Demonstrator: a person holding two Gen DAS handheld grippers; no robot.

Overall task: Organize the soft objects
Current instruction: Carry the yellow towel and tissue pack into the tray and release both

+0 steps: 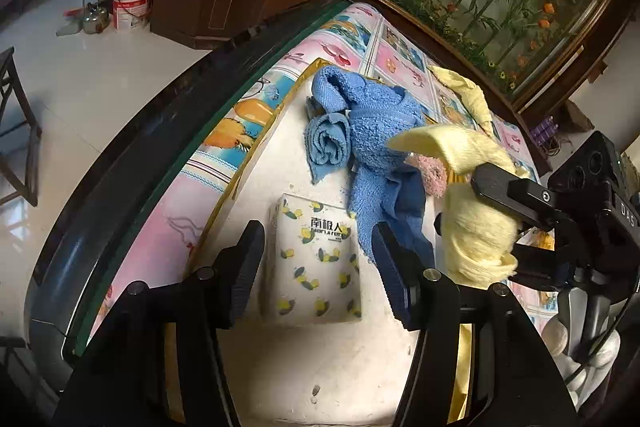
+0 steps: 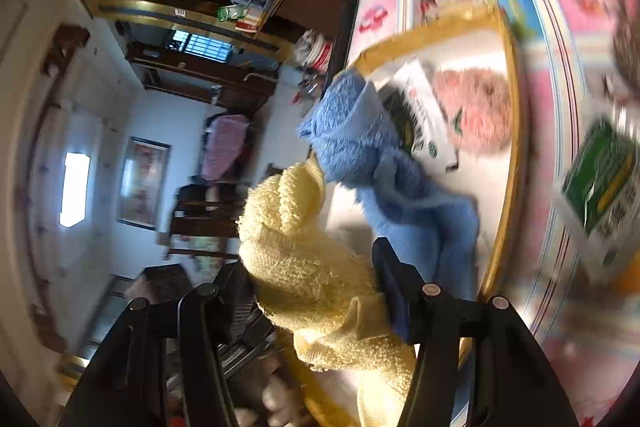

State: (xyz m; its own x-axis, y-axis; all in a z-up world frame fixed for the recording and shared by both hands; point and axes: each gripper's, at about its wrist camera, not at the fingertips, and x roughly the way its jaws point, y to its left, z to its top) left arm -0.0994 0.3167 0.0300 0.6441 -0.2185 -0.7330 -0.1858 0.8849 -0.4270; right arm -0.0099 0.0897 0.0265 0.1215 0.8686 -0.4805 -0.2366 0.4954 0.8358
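The right gripper [image 2: 316, 291] was clamped on the yellow towel [image 2: 316, 267] — carried clear above the tray [image 1: 288, 131], presumably for sorting. The left gripper [image 1: 316, 263] hung open and empty over the tissue pack [image 1: 316, 259] — beside the blue towel [image 1: 372, 123].

The pink fluffy item [image 1: 430, 173] beside the blue towel [image 1: 372, 131] is mostly hidden behind the yellow towel [image 1: 472, 227]. In the right wrist view, motion blur smears the green box [image 2: 600, 183], right of that blue towel, leaving its print unreadable.
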